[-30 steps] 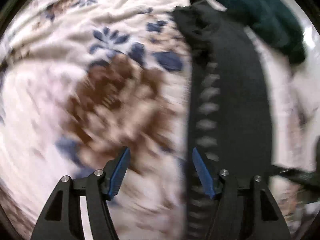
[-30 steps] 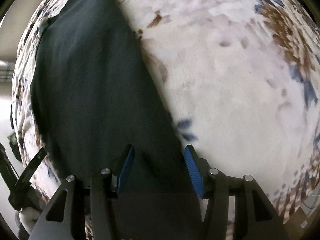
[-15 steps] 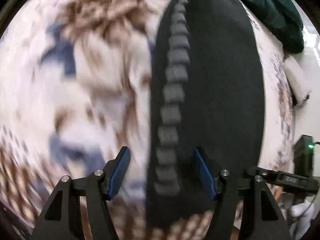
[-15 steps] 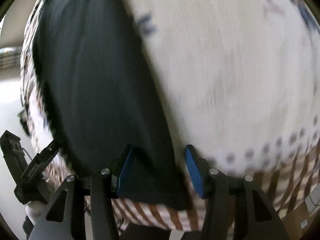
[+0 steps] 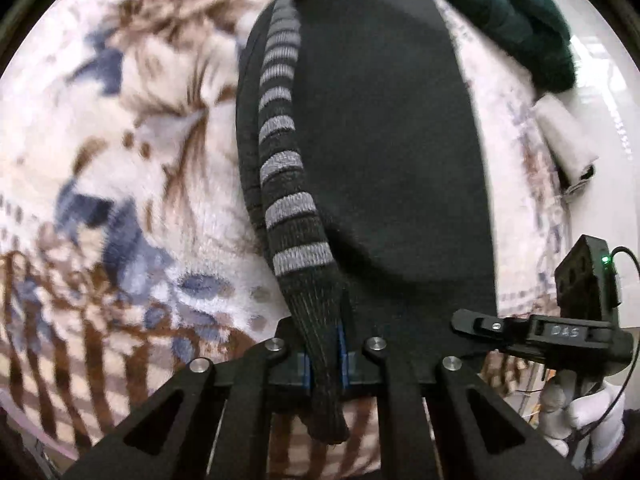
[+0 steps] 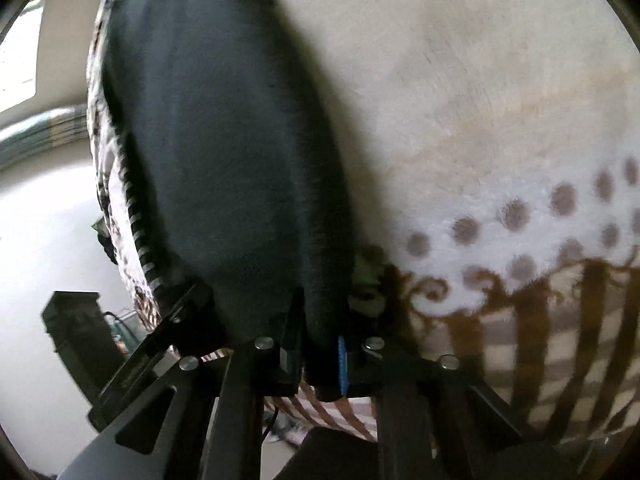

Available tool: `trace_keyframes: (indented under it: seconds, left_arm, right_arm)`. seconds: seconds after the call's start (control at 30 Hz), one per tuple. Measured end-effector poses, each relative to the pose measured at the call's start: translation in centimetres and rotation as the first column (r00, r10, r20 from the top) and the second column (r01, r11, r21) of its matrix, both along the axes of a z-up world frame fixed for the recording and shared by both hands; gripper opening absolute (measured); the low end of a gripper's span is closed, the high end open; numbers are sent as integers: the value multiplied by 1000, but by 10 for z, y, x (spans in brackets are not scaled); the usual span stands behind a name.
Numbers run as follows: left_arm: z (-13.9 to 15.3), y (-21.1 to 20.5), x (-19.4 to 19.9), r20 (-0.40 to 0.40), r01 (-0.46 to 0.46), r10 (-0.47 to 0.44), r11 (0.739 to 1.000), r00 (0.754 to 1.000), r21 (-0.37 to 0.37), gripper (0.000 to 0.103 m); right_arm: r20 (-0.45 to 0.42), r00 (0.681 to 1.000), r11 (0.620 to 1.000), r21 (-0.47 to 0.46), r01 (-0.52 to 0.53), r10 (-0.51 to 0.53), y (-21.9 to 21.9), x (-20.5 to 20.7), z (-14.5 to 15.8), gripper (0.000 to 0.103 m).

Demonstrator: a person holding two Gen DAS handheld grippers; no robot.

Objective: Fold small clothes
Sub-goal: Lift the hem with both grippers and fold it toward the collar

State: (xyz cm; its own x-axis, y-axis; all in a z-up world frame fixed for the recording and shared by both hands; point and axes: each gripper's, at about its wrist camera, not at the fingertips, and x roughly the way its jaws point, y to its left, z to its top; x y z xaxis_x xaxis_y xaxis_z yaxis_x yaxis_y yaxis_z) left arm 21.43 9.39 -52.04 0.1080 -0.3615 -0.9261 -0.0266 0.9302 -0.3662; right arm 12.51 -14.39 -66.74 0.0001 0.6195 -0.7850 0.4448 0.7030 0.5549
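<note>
Both tongs (image 5: 325, 354) (image 6: 320, 354) pinch the black garment (image 5: 384, 152) on the floral blanket (image 5: 132, 152)

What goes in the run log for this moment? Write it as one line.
step: grasp near edge | left gripper: just closed on black garment striped edge | right gripper: just closed on other corner | surface: patterned blanket

Fleecy floral blanket (image 5: 132, 184) beneath; dark green cloth (image 5: 508, 12) heaped at its far edge.

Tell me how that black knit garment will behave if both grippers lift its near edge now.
The black knit garment will probably sag between the left gripper and right gripper, since it drapes limply. Its striped cuff may dangle. The fuzzy blanket may drag on it.
</note>
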Motion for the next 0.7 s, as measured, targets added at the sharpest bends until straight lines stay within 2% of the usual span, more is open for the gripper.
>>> trace_keyframes:
  seconds: [0.1, 0.2, 0.3, 0.4, 0.57, 0.63, 0.7]
  left_arm:
    - [37, -1, 3, 87, 22, -21, 1000, 996, -4, 7]
    - [79, 11, 15, 180, 23, -15, 999, 984, -41, 7]
    - [120, 19, 43, 269, 31, -3, 995, 963, -97, 7]
    - [151, 12, 90, 347, 51, 4, 987, 938, -149, 7]
    - [167, -4, 181, 436, 67, 21, 980, 900, -185, 7]
    - [164, -5, 222, 442, 60, 29, 981, 896, -185, 8]
    - [152, -8, 271, 421, 52, 41, 977, 906, -207, 8]
  right_arm:
    - [67, 998, 1000, -24, 2, 0, 2, 0, 37, 13]
    - [158, 987, 999, -35, -1, 7, 4, 10, 82, 12]
    - [260, 966, 999, -40, 6, 5, 9, 32, 129, 12]
    - [356, 934, 998, -48, 31, -12, 13, 73, 174, 12]
    - [501, 865, 994, -80, 73, -23, 3, 163, 225, 12]
    - [537, 843, 993, -82, 86, -29, -6, 210, 233, 12]
    - [563, 826, 989, -98, 107, -33, -17, 261, 233, 12]
